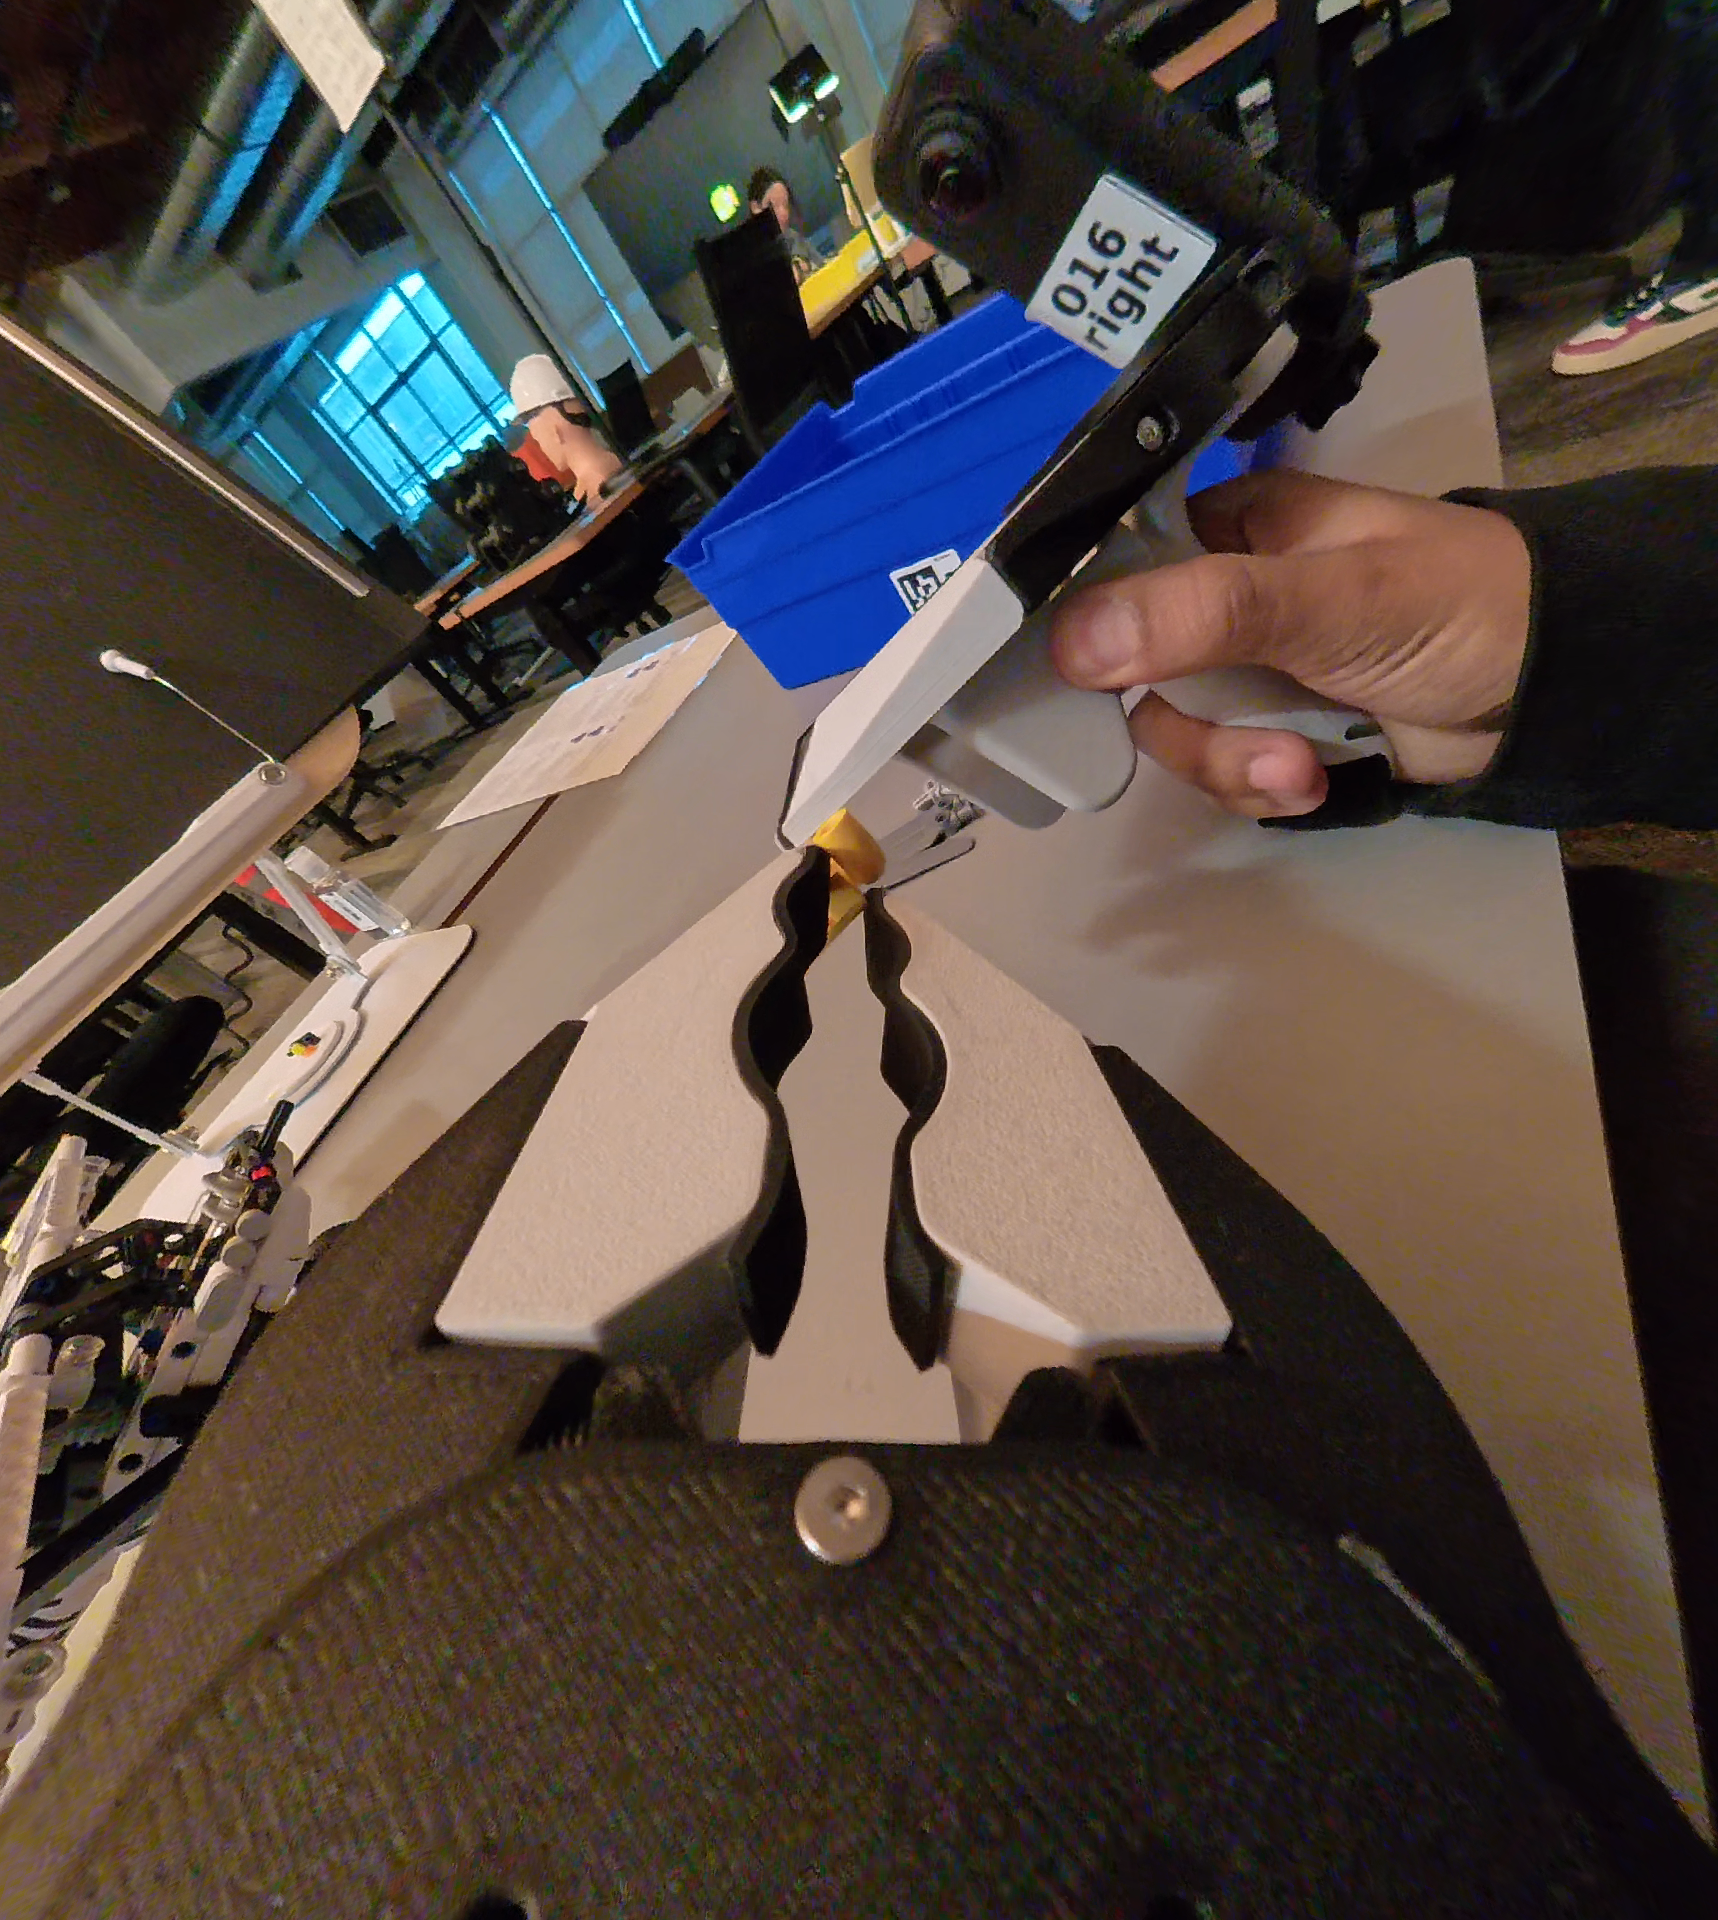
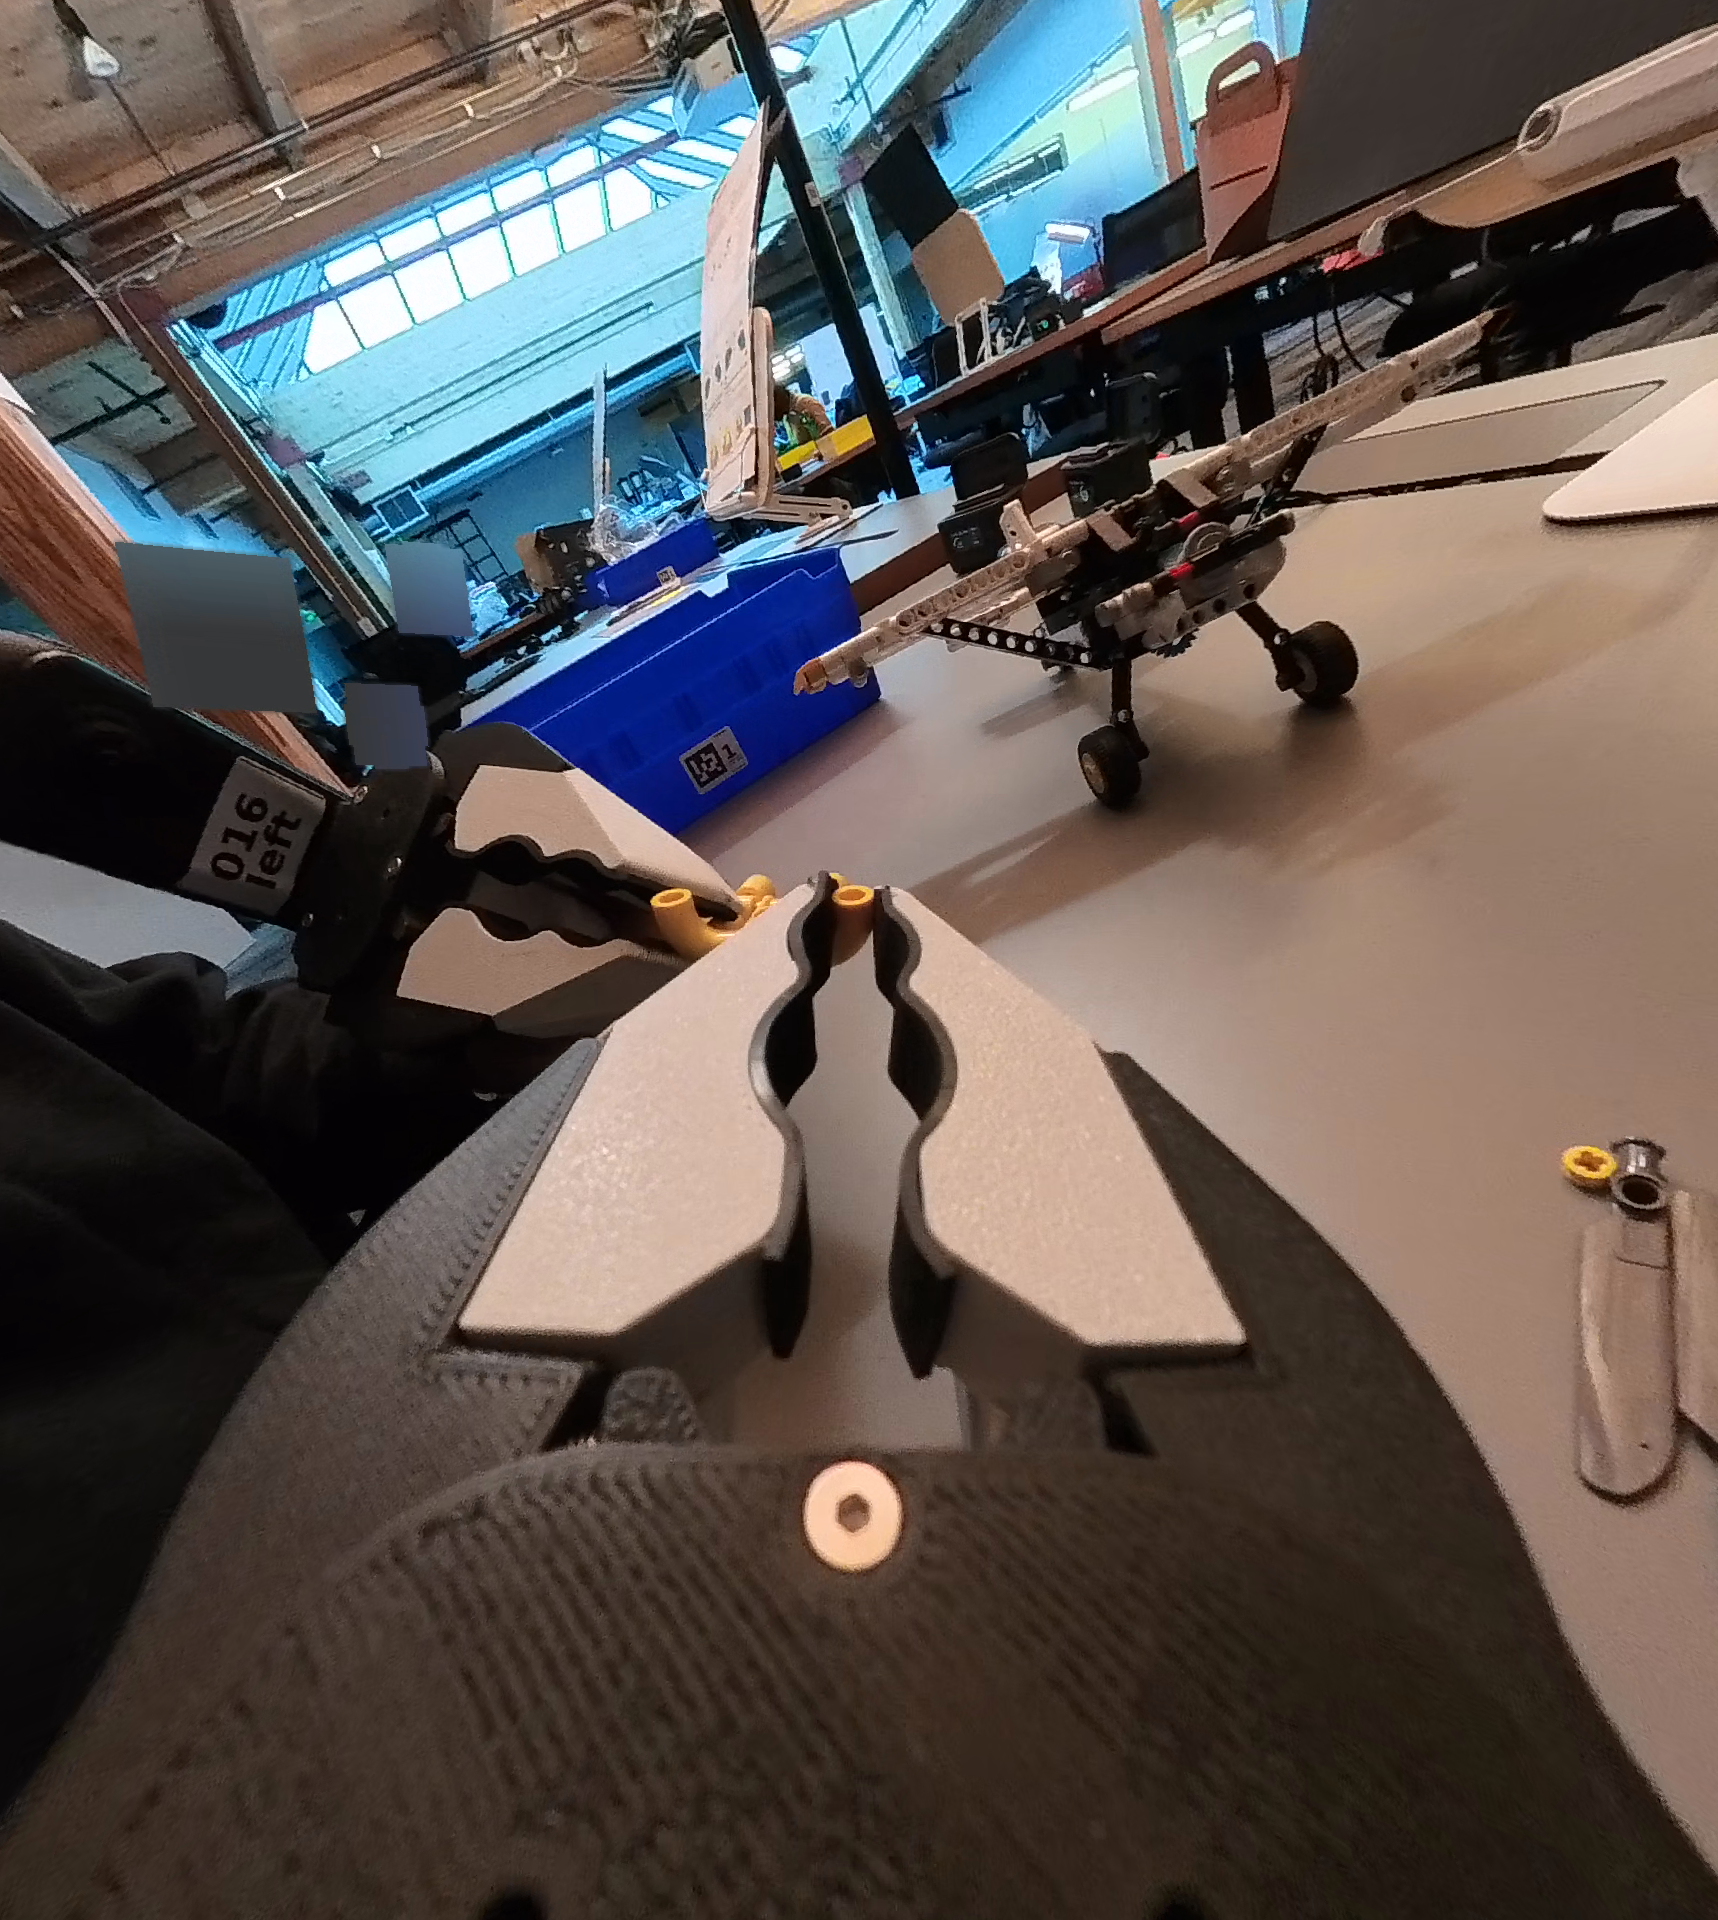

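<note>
Both tongs are closed on one small yellow connector piece (image 2: 850, 914) held just above the grey tabletop (image 2: 1354, 987). The left tongs (image 1: 839, 883) pinch one end of it, and the right tongs (image 2: 850, 909) press on a tubular end. A blue bin (image 2: 689, 686) sits just behind them. A wheeled brick-built model (image 2: 1146, 592) stands farther off, and grey blade-shaped parts (image 2: 1686, 1340) lie to the right.

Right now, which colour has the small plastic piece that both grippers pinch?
Yellow: the small plastic connector piece shows best in the right wrist view.
</note>
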